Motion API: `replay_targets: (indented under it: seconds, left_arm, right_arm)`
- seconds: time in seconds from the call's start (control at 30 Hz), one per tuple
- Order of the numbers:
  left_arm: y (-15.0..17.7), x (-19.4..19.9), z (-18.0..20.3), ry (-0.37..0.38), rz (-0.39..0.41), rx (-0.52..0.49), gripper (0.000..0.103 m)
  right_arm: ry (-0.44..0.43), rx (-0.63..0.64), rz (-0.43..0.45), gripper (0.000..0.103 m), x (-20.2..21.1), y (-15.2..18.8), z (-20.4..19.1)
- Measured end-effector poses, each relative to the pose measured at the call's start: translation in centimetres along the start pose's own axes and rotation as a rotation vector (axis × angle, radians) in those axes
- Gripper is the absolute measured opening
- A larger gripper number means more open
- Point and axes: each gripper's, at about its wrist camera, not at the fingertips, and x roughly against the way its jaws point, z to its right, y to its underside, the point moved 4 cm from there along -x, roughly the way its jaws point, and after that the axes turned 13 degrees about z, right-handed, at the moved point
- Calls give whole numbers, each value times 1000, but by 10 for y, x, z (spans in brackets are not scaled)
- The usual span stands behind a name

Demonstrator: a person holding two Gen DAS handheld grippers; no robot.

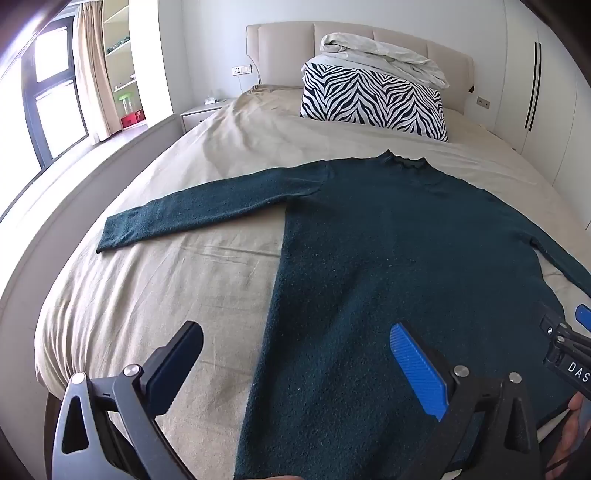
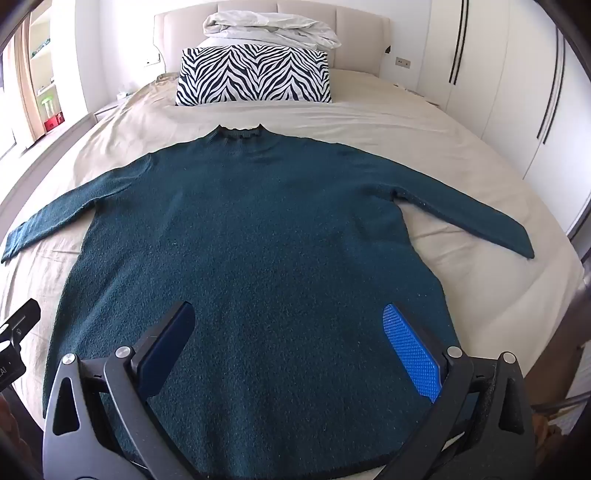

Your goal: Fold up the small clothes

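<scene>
**Getting ready to fold the green sweater**

The left tool is wide open and holds nothing. One finger is over the bare sheet and the other is over the sweater, so it sits above the sweater's left side edge, near the bottom. The right tool is wide open too, with nothing in it. Both its fingers are over the sweater's lower body, near the hem. I cannot tell if the tools touch the cloth or hang just above it.

The dark green sweater lies flat on the bed, front or back up, I cannot tell which. Its collar points to the zebra pillow. The left sleeve and the right sleeve both stick out to the sides. It looks smooth, and no fold is made yet.

I think the first fold comes next. To do it well, each tool should pinch just one spot on an edge, like a sleeve end or a hem corner, and take all the layers. The knit looks thick and soft, so it may sag or slip if the grip is small. Lift low, carry the cloth over slowly, and lay it down straight. Keep the rest of the sweater still, or it will drag and wrinkle on the sheet.

A rumpled white blanket sits far away on top of the pillow.
</scene>
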Motion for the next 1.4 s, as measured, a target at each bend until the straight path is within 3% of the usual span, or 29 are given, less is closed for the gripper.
replay_targets:
  seconds: [1.4]
  left_arm:
    - [8,0,-7,7,-10,23,103]
  right_arm:
    - [6,13,-4,103,2,4,0]
